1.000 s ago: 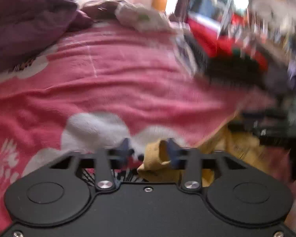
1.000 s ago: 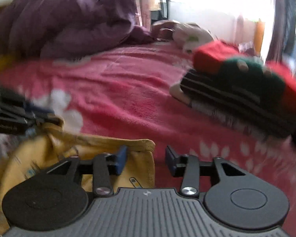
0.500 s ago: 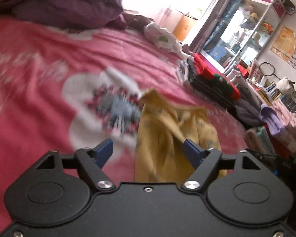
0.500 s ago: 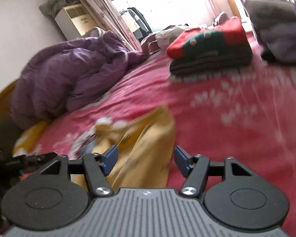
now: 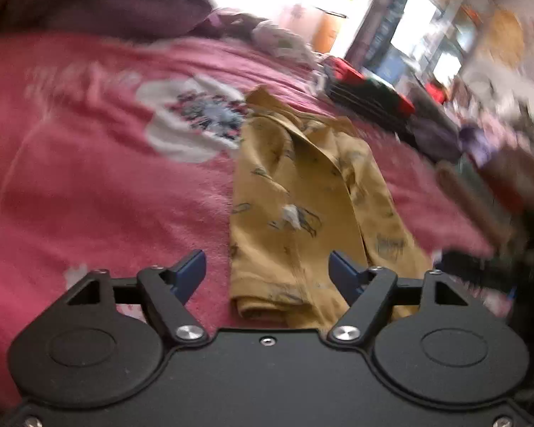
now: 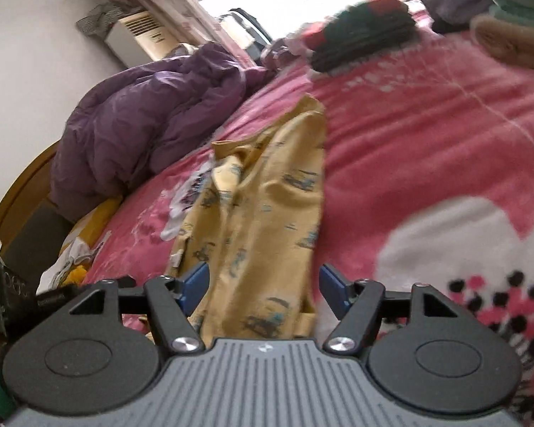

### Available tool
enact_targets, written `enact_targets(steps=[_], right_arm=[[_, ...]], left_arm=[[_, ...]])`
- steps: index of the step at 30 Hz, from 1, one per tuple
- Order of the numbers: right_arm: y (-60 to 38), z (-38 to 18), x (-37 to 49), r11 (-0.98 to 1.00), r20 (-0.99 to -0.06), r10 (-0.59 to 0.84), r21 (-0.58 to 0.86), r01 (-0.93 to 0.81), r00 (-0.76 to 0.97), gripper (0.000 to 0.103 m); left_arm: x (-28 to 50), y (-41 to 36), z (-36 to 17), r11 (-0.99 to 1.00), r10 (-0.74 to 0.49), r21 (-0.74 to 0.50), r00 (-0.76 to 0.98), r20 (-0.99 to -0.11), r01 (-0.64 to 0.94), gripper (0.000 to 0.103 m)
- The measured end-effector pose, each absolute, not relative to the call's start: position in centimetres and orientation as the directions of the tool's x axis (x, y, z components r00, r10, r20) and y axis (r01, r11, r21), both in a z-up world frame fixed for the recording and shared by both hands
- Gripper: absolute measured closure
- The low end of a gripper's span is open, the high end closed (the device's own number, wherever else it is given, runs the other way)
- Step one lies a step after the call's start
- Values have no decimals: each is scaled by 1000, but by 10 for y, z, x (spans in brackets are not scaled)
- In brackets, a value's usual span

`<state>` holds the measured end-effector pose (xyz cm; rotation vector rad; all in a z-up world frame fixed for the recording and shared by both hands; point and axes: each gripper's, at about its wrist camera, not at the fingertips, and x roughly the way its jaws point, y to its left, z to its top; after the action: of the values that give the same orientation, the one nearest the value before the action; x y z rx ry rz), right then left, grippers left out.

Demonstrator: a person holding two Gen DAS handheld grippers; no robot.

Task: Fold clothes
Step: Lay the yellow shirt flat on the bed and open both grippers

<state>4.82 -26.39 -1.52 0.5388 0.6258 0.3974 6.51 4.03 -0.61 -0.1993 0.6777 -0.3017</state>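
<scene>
A yellow printed garment (image 5: 302, 206) lies in a long folded strip on the pink flowered bedspread (image 5: 89, 185). My left gripper (image 5: 267, 274) is open above the near end of the strip, blue pads wide apart and holding nothing. In the right wrist view the same yellow garment (image 6: 263, 213) runs away from me, and my right gripper (image 6: 265, 286) is open over its near end with nothing between the pads. The left gripper (image 6: 64, 293) shows at the left edge of the right wrist view, its fingers hidden from there.
A stack of folded clothes topped with a red and green sweater (image 5: 370, 96) sits at the bed's far right. More folded piles (image 6: 509, 14) lie beside it. A purple duvet (image 6: 153, 114) is heaped along the far side. Shelves (image 5: 445, 35) stand past the bed.
Both grippers went from shut on the yellow garment to open, and the garment dropped onto the bed. Both have since pulled back and tilted, with the garment lying stretched out.
</scene>
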Motion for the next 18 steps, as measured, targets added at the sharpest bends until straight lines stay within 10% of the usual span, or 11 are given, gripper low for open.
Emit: enact_targets(steps=[13, 18], right_arm=[[-234, -28, 45, 866, -485, 445, 446, -225, 753, 33], [-226, -30, 41, 895, -503, 417, 375, -243, 757, 33]], left_arm=[[67, -14, -28, 940, -244, 45, 761, -601, 337, 71], [74, 19, -23, 978, -206, -110, 767, -607, 176, 96]])
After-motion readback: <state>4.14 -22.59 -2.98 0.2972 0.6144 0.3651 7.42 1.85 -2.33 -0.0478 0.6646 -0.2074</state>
